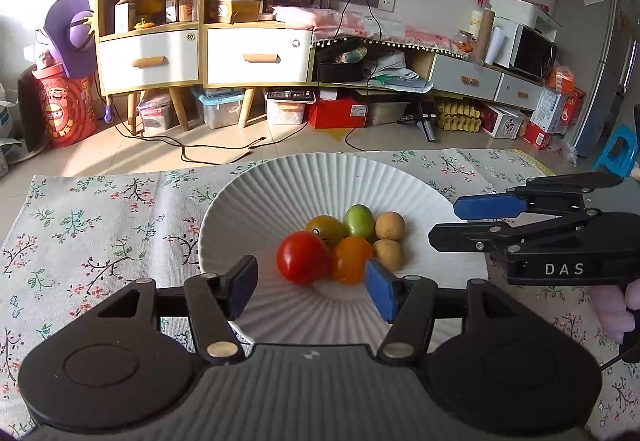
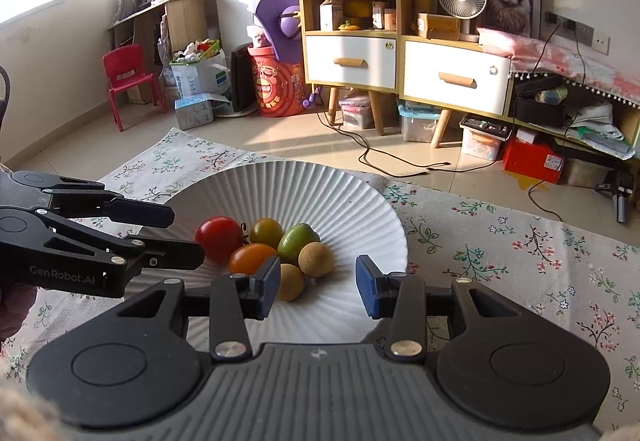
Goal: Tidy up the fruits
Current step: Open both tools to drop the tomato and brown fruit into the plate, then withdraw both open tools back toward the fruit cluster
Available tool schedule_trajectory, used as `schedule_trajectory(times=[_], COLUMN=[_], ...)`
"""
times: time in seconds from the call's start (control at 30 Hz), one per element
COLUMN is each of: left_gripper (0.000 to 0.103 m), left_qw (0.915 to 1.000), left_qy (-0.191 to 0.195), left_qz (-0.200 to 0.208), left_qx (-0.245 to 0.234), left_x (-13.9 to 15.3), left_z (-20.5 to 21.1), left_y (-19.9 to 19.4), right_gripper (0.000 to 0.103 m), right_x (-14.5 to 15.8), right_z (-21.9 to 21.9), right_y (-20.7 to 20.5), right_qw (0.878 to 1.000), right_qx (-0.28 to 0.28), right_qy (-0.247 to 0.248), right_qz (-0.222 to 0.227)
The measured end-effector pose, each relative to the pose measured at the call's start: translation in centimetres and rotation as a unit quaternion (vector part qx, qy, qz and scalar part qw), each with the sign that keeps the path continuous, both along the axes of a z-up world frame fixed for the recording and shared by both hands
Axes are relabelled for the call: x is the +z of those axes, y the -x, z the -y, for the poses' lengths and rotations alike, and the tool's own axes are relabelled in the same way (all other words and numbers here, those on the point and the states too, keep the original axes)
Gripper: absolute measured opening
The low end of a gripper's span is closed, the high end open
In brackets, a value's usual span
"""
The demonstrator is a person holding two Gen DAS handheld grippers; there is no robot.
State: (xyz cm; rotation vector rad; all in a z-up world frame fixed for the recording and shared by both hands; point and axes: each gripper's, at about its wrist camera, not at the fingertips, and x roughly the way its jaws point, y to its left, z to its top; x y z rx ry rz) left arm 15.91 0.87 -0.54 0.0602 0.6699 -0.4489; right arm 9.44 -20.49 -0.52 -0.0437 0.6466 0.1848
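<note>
A white ribbed plate [image 1: 280, 193] [image 2: 320, 197] on a floral cloth holds a cluster of fruit: a red tomato [image 1: 303, 257] [image 2: 218, 238], an orange tomato [image 1: 352, 259] [image 2: 250, 257], a yellow-green tomato [image 1: 326, 228] [image 2: 267, 231], a green fruit [image 1: 359, 221] [image 2: 298, 241] and two tan longans [image 1: 390, 225] [image 2: 316, 260]. My left gripper [image 1: 312, 287] is open and empty, just in front of the red and orange tomatoes. My right gripper [image 2: 318, 287] is open and empty, over the plate's near right part beside the longans. Each gripper shows in the other's view: the right one [image 1: 452, 221], the left one [image 2: 180, 237].
The floral cloth [image 1: 100, 225] [image 2: 520, 253] covers the table. Beyond its far edge lie floor, cables, shelves with drawers [image 1: 204, 57], storage boxes and a red child's chair [image 2: 128, 81].
</note>
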Motion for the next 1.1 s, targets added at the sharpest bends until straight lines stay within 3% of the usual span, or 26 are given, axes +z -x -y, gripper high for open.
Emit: schedule_trajectory(times=[0.1,0.2,0.67,1.1], left_gripper=[0.068,0.074,0.091,0.095], left_qw=[1.0000,0.9999,0.9985,0.9978], left_qy=[-0.004,-0.005,-0.036,-0.048], left_qz=[-0.001,-0.006,-0.030,-0.037], left_qx=[0.005,0.011,0.027,0.029], left_x=[0.4,0.5,0.0,-3.2], left_z=[-0.4,-0.9,-2.0,-3.6], left_y=[1.0,1.8,5.8,8.4], right_gripper=[0.046,0.060,0.084,0.092], right_x=[0.3,0.3,0.3,-2.5], right_z=[-0.1,-0.2,-2.0,-4.1], right_y=[1.0,1.9,5.4,8.1], right_qw=[1.000,1.000,1.000,0.999], right_qx=[-0.007,-0.013,-0.003,0.013], right_qy=[-0.001,0.000,0.003,0.003], right_qz=[-0.001,-0.006,-0.024,-0.042])
